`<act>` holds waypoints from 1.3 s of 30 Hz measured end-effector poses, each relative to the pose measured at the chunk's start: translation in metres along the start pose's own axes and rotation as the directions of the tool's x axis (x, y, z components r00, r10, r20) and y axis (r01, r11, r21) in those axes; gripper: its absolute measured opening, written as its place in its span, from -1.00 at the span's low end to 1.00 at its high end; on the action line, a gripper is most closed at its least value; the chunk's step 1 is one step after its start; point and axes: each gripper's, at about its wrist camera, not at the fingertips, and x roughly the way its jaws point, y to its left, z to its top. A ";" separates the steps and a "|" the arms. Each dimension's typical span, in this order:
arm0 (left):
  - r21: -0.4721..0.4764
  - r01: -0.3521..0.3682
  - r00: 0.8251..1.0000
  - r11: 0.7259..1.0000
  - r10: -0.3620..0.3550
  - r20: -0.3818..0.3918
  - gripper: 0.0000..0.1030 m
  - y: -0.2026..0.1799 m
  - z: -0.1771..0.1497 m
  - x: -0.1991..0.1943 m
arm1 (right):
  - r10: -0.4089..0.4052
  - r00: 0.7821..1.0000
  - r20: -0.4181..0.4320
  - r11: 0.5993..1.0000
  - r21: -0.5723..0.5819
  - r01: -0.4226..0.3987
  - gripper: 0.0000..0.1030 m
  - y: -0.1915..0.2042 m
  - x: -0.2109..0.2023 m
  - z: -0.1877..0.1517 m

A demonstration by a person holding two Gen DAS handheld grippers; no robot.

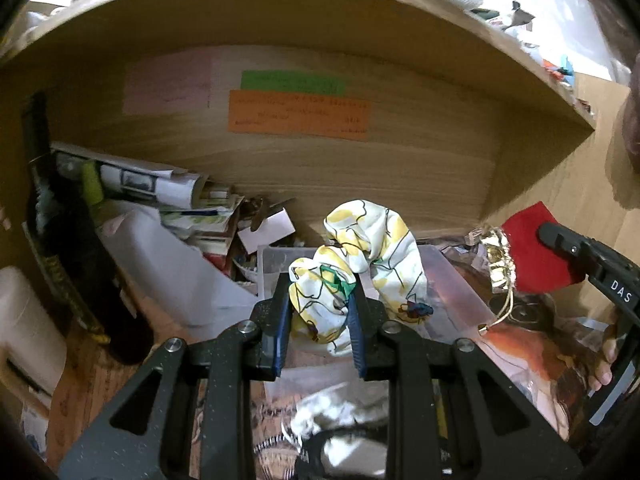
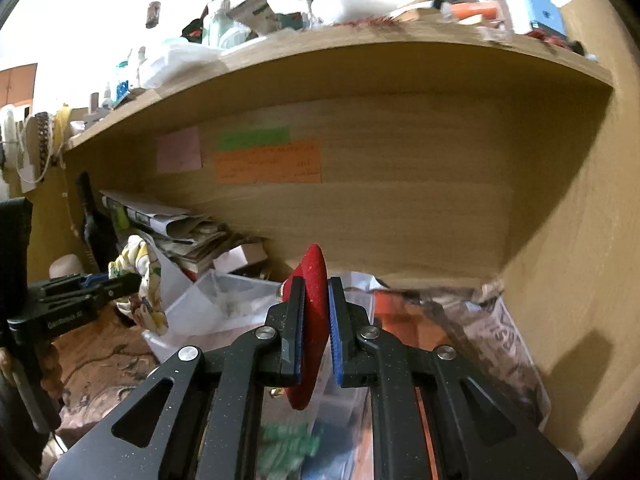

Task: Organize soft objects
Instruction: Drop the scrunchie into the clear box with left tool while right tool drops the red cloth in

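Observation:
My left gripper [image 1: 320, 292] is shut on a white and yellow floral scrunchie [image 1: 360, 264], held above a clear plastic box [image 1: 276, 260]. It also shows in the right wrist view [image 2: 138, 280] at the left, the scrunchie [image 2: 150, 276] hanging from it. My right gripper [image 2: 316, 292] is shut on a red felt pouch [image 2: 314, 320], seen edge-on. In the left wrist view the right gripper [image 1: 560, 240] holds the red pouch [image 1: 536, 256] by its side, its gold drawstring top [image 1: 498, 256] facing left.
A wooden shelf [image 2: 360, 64] overhangs the desk, with coloured notes [image 1: 298, 114] on its back panel. A dark bottle [image 1: 68, 240], stacked papers [image 1: 192, 208] and a white container [image 1: 24, 328] crowd the left. Crumpled plastic bags [image 2: 492, 320] lie at the right.

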 end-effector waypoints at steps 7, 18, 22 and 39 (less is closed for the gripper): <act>0.022 -0.001 0.995 1.000 0.003 -0.097 -0.51 0.000 0.005 0.045 | 0.024 0.997 -0.069 0.999 -0.033 -0.027 -0.81 0.003 0.041 0.006; 0.061 0.018 0.967 0.998 -0.002 -0.253 -0.51 -0.007 -0.006 0.106 | 0.074 0.958 -0.277 0.991 -0.085 -0.101 -0.81 0.011 0.098 -0.015; 0.064 0.021 0.958 0.998 -0.002 -0.288 -0.51 -0.010 -0.010 0.120 | 0.084 0.937 -0.340 0.990 -0.075 -0.116 -0.81 0.009 0.111 -0.022; 0.073 -0.007 0.971 0.997 0.024 -0.236 0.17 -0.011 -0.001 0.101 | 0.013 0.931 -0.364 0.994 -0.093 -0.050 -0.06 0.002 0.112 -0.025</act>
